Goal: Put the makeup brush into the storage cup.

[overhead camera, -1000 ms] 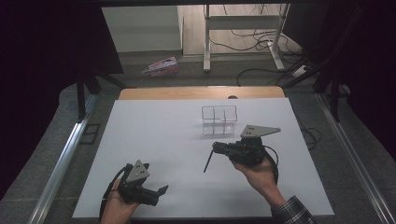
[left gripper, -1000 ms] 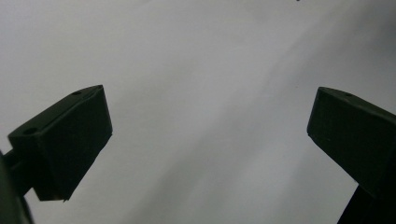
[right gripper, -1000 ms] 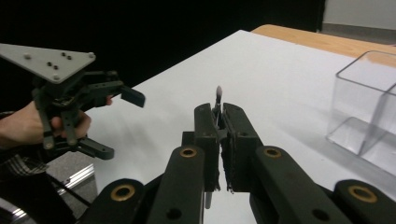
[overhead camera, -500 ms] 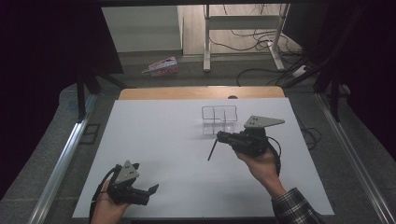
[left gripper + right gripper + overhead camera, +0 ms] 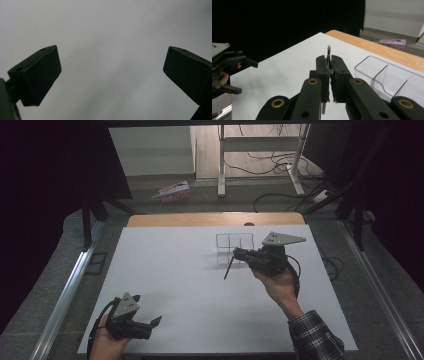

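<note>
A white worktop (image 5: pixel 200 285) sits in a dim room, with a wooden strip along its far edge and cables on the floor beyond. A clear plastic organizer (image 5: pixel 235 246) with open compartments stands toward the far right of the worktop. Just to its near right, the right gripper (image 5: pixel 239 254) is clamped shut on a thin dark brush (image 5: pixel 229 266), which hangs down and to the left from the jaws, above the worktop. The brush is lifted but not yet in the organizer, so placing it there seems to be what is left. At the near left, the left gripper (image 5: pixel 155 324) hovers empty, its 2 jaws spread wide.
</note>
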{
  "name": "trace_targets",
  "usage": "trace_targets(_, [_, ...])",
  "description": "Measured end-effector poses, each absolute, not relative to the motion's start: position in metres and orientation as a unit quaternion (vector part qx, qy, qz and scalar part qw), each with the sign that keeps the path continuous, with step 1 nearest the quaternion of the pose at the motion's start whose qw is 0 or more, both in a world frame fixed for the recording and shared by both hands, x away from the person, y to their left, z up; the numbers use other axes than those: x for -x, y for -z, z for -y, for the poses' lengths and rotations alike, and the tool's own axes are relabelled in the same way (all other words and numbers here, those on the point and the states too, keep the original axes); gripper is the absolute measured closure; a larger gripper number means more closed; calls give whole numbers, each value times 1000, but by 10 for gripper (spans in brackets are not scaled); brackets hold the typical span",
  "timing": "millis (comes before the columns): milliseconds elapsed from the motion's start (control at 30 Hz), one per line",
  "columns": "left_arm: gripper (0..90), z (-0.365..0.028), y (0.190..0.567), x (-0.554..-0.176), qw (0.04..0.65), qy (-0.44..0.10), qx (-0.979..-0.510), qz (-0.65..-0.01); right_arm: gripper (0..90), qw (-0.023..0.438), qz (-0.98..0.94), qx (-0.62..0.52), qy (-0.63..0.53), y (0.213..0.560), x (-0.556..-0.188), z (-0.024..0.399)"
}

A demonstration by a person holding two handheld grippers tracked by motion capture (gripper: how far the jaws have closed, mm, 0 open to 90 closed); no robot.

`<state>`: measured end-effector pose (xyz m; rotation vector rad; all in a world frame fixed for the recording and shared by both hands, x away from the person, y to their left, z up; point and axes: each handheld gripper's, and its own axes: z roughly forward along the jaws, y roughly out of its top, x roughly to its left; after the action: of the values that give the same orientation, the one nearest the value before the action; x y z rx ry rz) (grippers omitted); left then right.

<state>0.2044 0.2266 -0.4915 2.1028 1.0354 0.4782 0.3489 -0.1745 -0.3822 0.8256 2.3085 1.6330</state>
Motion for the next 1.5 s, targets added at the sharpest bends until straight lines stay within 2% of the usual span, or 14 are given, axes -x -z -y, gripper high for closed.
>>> trace_targets(1500, [21, -233, 495, -204, 369, -179, -813, -413, 851, 172, -754, -293, -563, 358, -408, 158])
